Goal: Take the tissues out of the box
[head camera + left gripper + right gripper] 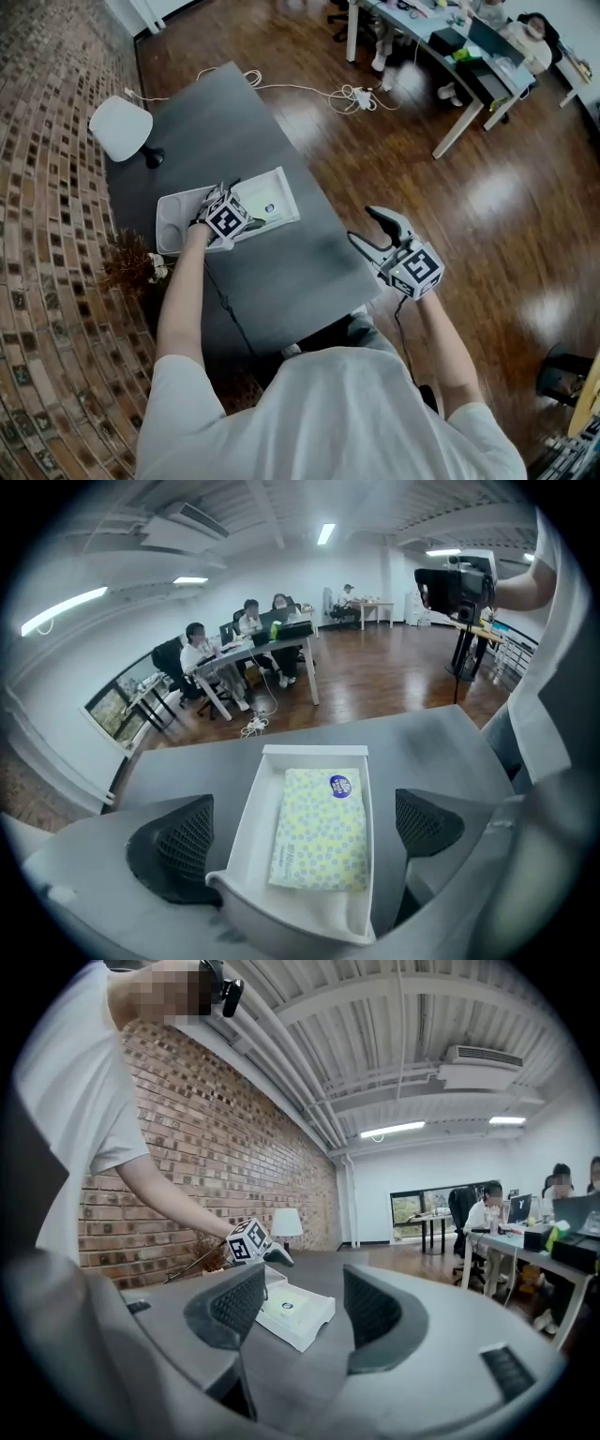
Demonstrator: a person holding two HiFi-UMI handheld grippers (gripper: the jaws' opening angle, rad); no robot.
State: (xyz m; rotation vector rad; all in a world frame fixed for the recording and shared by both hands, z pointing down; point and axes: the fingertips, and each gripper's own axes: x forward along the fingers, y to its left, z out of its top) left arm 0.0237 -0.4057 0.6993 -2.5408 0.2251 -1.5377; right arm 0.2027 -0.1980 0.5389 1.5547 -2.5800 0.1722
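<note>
While both grippers stay clear of the load, notes run as follows. Dark grey table (319,258) lies under the box. White box (178,214): shallow, open-topped, flat on the table. White lamp (120,127): on the same table, apart from the box. Left gripper (305,803): over the box, tilted steeply down, jaws spread wide with one either side of it, pinching nothing. Right gripper (304,1283): well off to the box's right, roughly level, jaws drawn close but not touching, nothing between them. Tissue pack (319,832): yellow, dotted, lying flat inside the box, nearer its right wall. Blue round sticker (340,785): on the pack's end farther from the left gripper.
</note>
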